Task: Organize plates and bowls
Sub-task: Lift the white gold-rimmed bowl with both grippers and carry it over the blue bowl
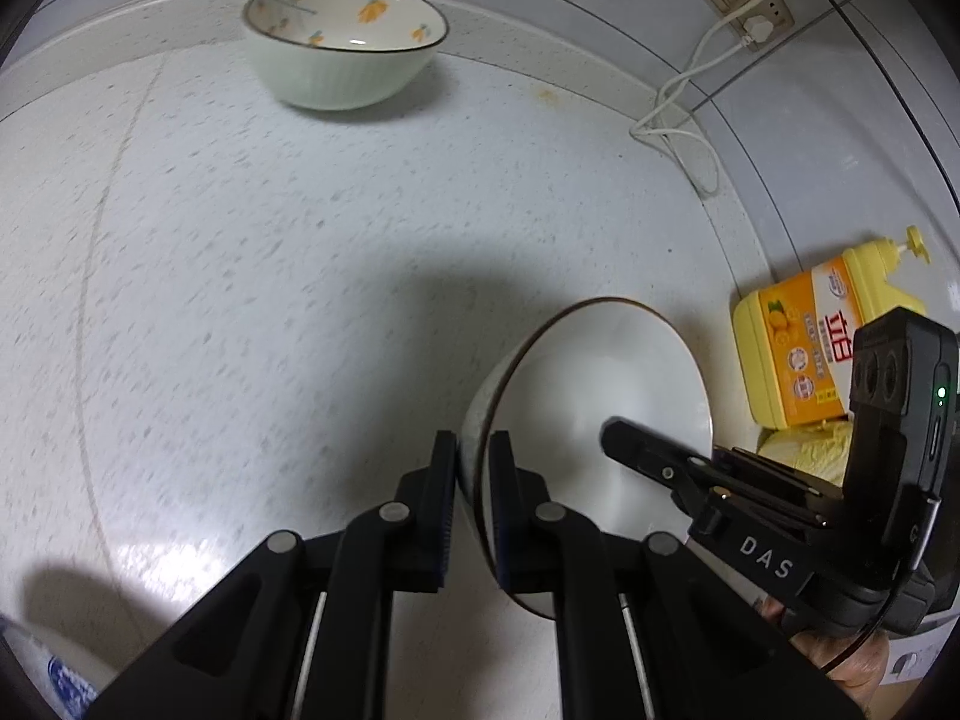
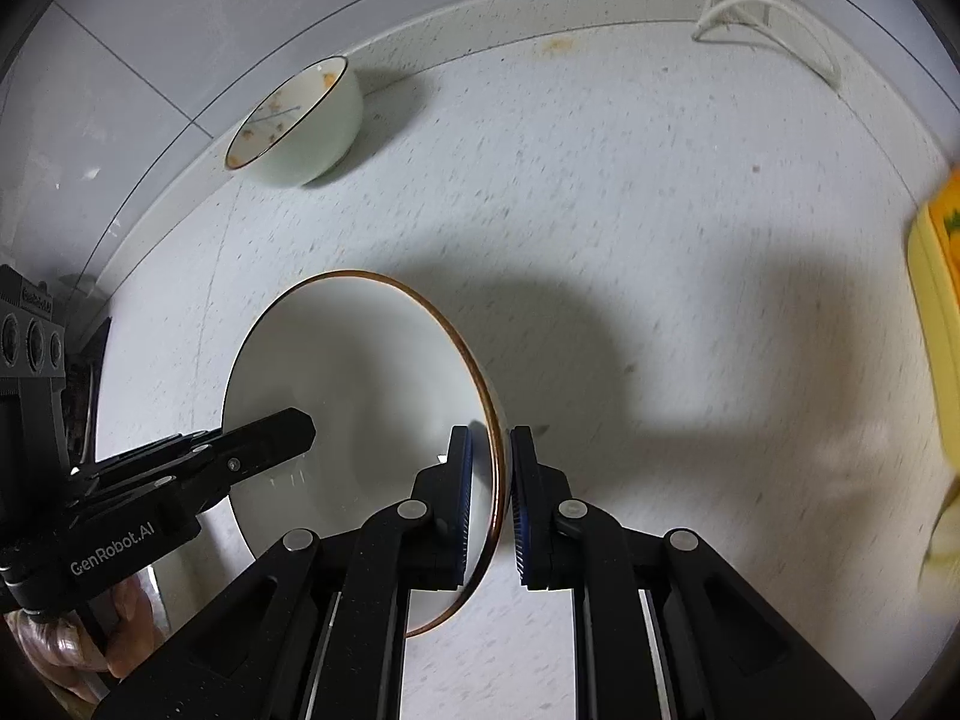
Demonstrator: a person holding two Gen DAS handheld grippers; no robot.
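Between left gripper [image 1: 471, 474] and right gripper [image 2: 489, 480]: plain white brown-rimmed bowl [image 1: 600, 420], rim pinched by each on opposite sides. Ahead on speckled white countertop [image 1: 300, 276], against the back wall: pale green carrot-patterned bowl [image 1: 345, 42]. Right of right gripper: yellow pump bottle of dish soap [image 1: 822, 342].

The near bowl [image 1: 600, 408] looks like glazed ceramic, smooth and glossy white inside with a thin brown rim line. The far bowl [image 1: 345, 42] is glossy ceramic too, pale green and ribbed outside, with orange prints inside. The counter [image 1: 300, 270] looks like speckled pale stone, smooth with a soft sheen. Both grippers, left [image 1: 471, 468] and right [image 2: 491, 468], are matt black plastic with ridged blue pads and silvery metal pins. The soap bottle [image 1: 804, 348], far right, is shiny yellow plastic with a glossy orange label.
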